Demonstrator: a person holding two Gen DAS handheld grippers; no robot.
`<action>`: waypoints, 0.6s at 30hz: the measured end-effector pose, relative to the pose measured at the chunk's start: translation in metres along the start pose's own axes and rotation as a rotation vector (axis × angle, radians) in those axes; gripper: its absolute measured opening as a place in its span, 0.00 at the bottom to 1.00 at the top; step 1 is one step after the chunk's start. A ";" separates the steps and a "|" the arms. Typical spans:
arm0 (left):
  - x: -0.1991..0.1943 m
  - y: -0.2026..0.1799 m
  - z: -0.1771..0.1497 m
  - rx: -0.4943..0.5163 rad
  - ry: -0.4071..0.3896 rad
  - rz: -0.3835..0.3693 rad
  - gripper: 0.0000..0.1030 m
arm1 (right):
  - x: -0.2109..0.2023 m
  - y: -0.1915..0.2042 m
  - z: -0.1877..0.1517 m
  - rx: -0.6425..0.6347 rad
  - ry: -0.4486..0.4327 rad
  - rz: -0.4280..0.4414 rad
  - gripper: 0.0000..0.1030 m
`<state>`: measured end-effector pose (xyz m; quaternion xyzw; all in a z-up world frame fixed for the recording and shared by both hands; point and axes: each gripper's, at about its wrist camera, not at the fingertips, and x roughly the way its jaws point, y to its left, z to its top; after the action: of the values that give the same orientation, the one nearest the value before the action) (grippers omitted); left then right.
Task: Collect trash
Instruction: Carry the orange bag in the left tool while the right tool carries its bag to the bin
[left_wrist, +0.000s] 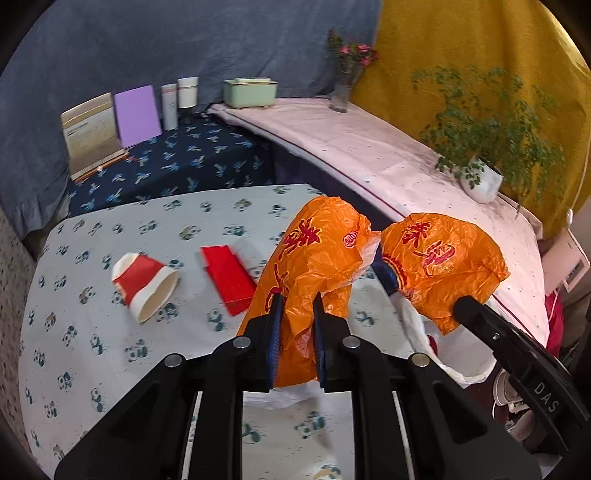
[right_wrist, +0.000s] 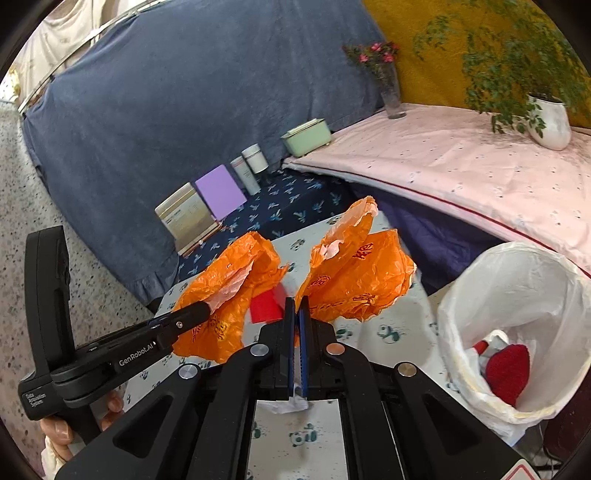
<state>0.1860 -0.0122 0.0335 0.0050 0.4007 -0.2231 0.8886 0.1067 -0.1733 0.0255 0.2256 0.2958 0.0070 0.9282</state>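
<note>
The left gripper (left_wrist: 298, 308) is clamped on one end of one orange plastic bag (left_wrist: 314, 254), and the right gripper (right_wrist: 296, 308) is pressed shut on its other end, so the bag hangs between the two above the panda-print table (left_wrist: 92, 332). Beyond the left gripper, to its left, lie one crushed paper cup (left_wrist: 146, 286) and one red packet (left_wrist: 227, 278). One white-lined trash bin (right_wrist: 517, 295) stands just right of the right gripper.

A home room: cloth-draped tables (left_wrist: 110, 332), a flower vase (left_wrist: 343, 88), a potted plant (left_wrist: 484, 181), a lined bin (right_wrist: 517, 295).
</note>
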 end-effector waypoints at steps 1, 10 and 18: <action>0.002 -0.010 0.001 0.015 0.003 -0.009 0.14 | -0.004 -0.006 0.000 0.008 -0.007 -0.007 0.03; 0.018 -0.077 -0.004 0.126 0.036 -0.073 0.14 | -0.035 -0.058 -0.002 0.095 -0.053 -0.081 0.03; 0.037 -0.134 -0.014 0.219 0.077 -0.139 0.14 | -0.058 -0.107 -0.005 0.176 -0.087 -0.147 0.03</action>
<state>0.1433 -0.1450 0.0203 0.0827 0.4069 -0.3262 0.8492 0.0432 -0.2761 0.0083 0.2839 0.2705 -0.0966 0.9148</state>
